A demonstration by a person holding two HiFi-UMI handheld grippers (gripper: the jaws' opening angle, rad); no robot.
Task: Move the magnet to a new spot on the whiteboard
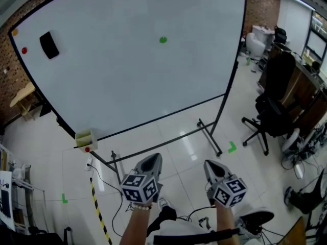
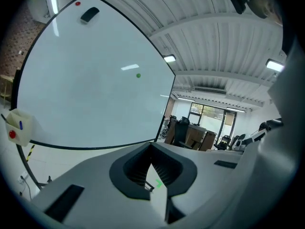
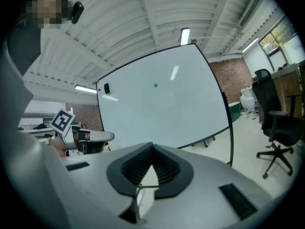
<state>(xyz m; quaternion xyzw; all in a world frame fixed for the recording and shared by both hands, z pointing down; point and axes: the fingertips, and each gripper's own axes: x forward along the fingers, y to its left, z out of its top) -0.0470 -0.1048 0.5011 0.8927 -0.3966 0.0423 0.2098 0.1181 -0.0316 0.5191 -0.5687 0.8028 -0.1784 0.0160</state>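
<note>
Both smooth grey claws are clenched and empty: left claw [image 1: 151, 160], right claw [image 1: 214, 165]. Small round green magnet [image 1: 163, 40] clings to the glossy whiteboard [image 1: 127, 80], two o'clock from its middle.

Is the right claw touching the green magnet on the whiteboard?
Apart. The head view shows the right claw low over the floor, short of the whiteboard, while the green magnet sits far up the board.

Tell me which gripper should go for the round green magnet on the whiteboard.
Left, narrowly. In the head view the left gripper sits almost straight below the round green magnet; the right gripper is further to the side. Both are shut, empty and well short of the whiteboard.
</note>
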